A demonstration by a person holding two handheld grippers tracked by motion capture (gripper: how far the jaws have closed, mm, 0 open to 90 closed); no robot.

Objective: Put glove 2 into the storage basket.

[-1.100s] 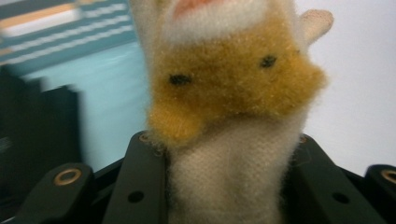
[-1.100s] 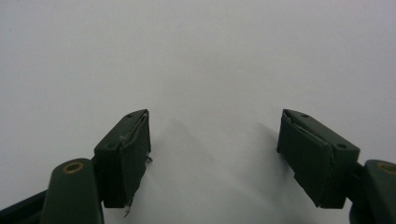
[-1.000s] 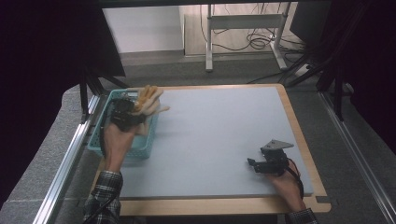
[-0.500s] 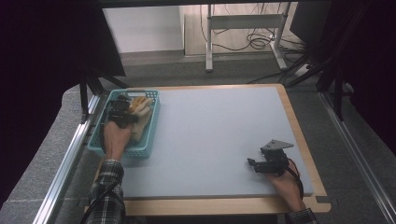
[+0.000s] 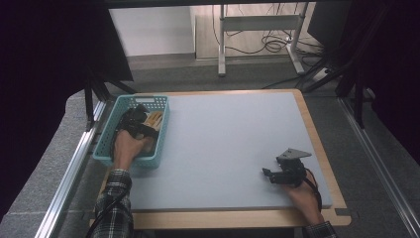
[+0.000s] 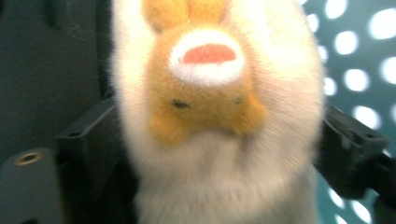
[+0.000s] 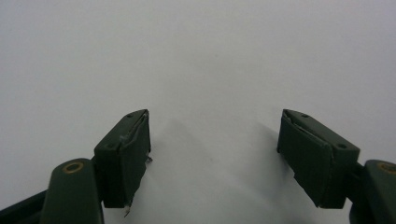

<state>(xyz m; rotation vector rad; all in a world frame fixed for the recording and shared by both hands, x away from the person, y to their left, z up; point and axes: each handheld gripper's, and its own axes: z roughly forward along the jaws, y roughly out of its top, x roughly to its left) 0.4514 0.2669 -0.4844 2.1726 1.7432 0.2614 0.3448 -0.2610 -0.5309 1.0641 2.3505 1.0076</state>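
Note:
A cream and orange plush toy (image 5: 155, 120) lies inside the teal perforated basket (image 5: 130, 159) at the table's left. My left gripper (image 5: 137, 122) reaches down into the basket at the toy. In the left gripper view the plush toy (image 6: 210, 93) sits close up between the two black jaws of the left gripper (image 6: 219, 154). Those jaws have just been opening and stand wide beside the toy's flanks. My right gripper (image 5: 268, 174) rests on the grey mat near the front right, and in its own view the right gripper (image 7: 215, 158) is open with nothing between the jaws.
A grey mat (image 5: 233, 139) covers the wooden table (image 5: 327, 163). Metal rails run along both sides of the table. A desk frame and cables stand on the floor beyond the far edge.
My left hand has come down with the plush toy from above the basket's right rim into the basket, where the toy now lies. The right hand has kept still.

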